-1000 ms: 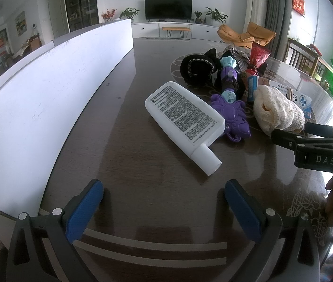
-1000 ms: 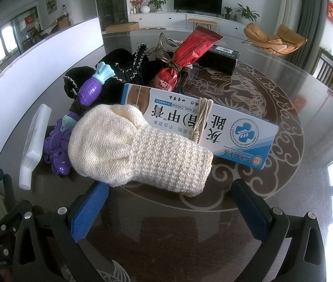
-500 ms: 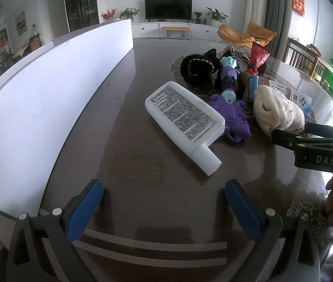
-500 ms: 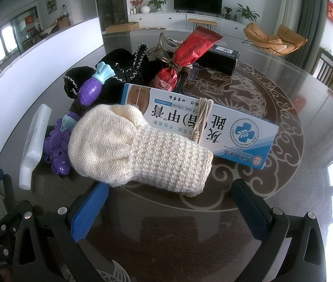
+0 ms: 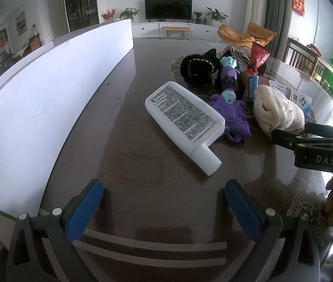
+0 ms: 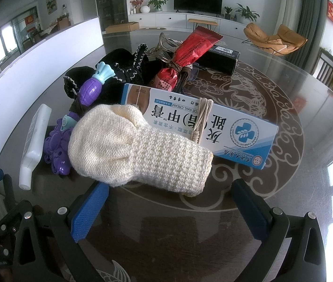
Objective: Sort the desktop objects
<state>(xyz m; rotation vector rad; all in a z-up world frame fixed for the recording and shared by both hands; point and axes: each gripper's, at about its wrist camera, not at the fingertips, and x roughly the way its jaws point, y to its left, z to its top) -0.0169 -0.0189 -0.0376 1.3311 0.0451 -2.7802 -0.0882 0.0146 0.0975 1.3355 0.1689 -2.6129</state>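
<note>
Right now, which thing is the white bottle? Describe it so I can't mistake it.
On the dark table, find the cluttered pile beside the long white board. The white bottle lies flat at the pile's edge nearest that board, touching the purple toy. It is the only flat, hard white thing, with small black print on top and an open neck pointing toward the left gripper.

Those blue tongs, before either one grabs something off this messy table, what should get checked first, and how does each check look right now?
1. Left tongs open and empty: ok.
2. Right tongs open and empty: ok.
3. White bottle lies flat ahead of the left tongs, nothing on top: ok.
4. Cream knitted mitten free to lift: not ok, it leans on the blue-and-white box.
5. Purple toy clear of the bottle: not ok, they touch.
6. Where sorted things go: cannot tell.
</note>
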